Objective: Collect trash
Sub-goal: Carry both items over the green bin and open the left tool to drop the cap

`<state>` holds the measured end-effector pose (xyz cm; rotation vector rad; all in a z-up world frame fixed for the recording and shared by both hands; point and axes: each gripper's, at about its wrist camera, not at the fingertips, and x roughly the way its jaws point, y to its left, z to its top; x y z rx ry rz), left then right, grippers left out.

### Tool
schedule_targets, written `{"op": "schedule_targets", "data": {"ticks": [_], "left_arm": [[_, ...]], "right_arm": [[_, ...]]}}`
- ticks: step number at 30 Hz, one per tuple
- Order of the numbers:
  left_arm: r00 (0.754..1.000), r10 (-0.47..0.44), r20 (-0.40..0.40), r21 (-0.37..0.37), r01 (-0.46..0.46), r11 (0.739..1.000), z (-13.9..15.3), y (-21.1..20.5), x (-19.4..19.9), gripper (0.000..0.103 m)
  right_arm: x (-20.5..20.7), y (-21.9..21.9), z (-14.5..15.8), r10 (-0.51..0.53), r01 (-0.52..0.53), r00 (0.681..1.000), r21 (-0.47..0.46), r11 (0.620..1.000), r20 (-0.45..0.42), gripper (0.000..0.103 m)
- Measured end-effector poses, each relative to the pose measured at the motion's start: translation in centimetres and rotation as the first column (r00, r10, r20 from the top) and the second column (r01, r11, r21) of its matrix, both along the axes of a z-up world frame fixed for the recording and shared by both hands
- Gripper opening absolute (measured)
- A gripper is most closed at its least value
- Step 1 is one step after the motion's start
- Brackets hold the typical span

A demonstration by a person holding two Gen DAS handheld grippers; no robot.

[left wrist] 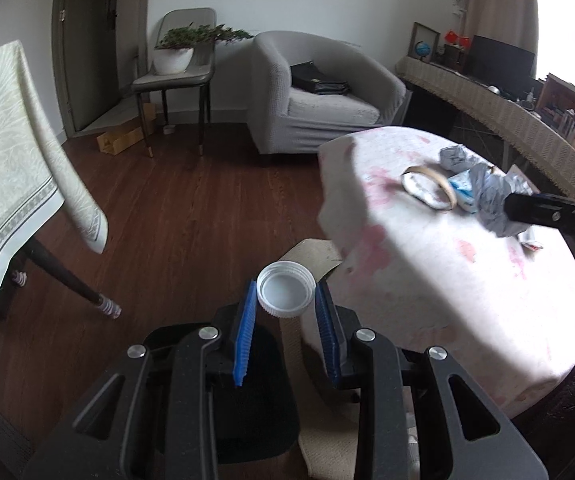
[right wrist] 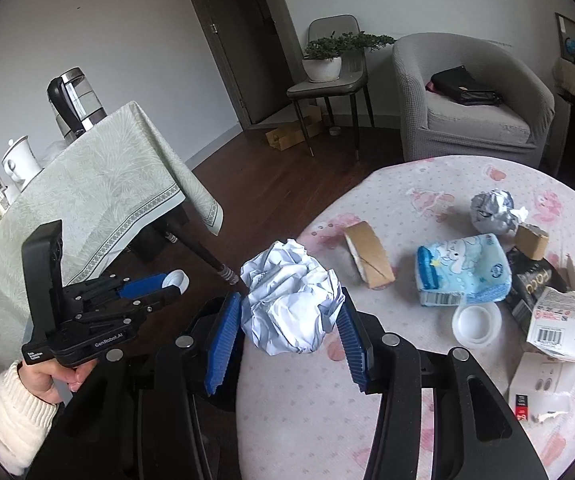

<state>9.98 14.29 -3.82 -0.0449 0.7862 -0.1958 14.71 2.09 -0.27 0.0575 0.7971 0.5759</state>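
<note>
Gripping white cap (left wrist: 285,289) in left tongs (left wrist: 286,300), empty inside

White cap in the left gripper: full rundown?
The white cap is a round plastic screw lid with a ribbed skirt and a smooth, empty inside. It is held open side up, roughly level, clamped at its sides between the left gripper's blue ribbed pads, in the air over the wooden floor, beside the round table's edge.

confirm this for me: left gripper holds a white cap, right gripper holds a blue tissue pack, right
Not quite. The right gripper holds a crumpled paper ball, not the tissue pack, which lies on the table; the right wrist view shows it. The left gripper does hold the white cap.
</note>
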Motion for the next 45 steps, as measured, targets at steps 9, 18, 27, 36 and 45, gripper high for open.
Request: {"op": "schedule_targets", "data": {"ticks": [9,18,27,36,45], "left_arm": [[0.985,0.113,-0.134,0.057,-0.106,0.993,-4.7,5.1,-0.3,0.032],[0.942,0.177,-0.285,0.073,-0.162,0.984,-8.9,9.2,-0.6,0.032],[0.899,0.195,-0.392,0.085,-0.176,0.981,-12.6,11.6,-1.1,0.032],[0.883,0.194,-0.427,0.09,-0.172,0.981,-13.9,13.0,-2.0,0.043],[0.904,0.22,-0.367,0.07,-0.209,0.975,-11.7,14.7,-3.0,0.055]], "right_arm": [[0.6,6.4,-0.7,0.096,-0.095,0.995,0.01,0.995,-0.017,0.049],[1.0,13.3,-2.5,0.184,-0.185,0.981,-0.016,0.983,-0.063,0.049],[1.7,17.6,-4.6,0.219,-0.223,0.969,-0.023,0.974,-0.115,0.049],[2.5,20.4,-7.1,0.227,-0.238,0.958,-0.043,0.97,-0.173,0.049],[3.2,23.0,-9.7,0.218,-0.244,0.949,-0.09,0.966,-0.228,0.049]]}}
